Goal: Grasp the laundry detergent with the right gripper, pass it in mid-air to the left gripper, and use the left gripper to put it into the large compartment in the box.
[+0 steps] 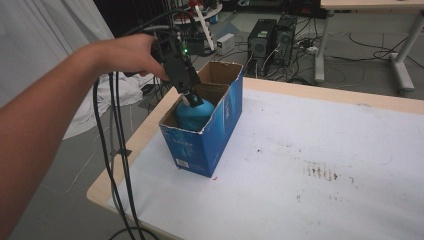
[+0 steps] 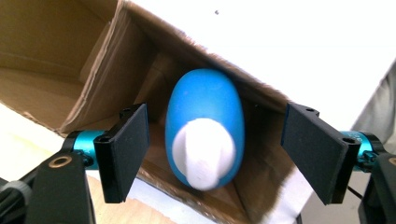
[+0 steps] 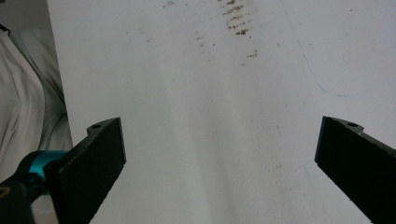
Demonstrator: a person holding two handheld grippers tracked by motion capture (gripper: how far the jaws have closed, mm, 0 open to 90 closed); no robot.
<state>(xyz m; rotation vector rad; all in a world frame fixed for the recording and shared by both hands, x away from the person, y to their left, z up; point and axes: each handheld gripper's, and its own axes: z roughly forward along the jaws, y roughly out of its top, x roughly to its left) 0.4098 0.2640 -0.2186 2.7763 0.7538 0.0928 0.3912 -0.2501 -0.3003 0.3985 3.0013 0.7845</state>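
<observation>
Blue bottle (image 2: 205, 126) in box (image 2: 93, 60), between parted fingers (image 2: 126, 154), seemingly untouched

Lighting: even, bright overhead. Table (image 1: 320, 150) surface glares white, overexposed in both gripper views. Blue bottle (image 2: 205, 128) slightly soft; background floor dim.

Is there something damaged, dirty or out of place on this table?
The blue box has ragged, torn top edges. Brown specks stain the white table cover. The blue bottle lies inside the box, free between the left gripper's open jaws.
</observation>
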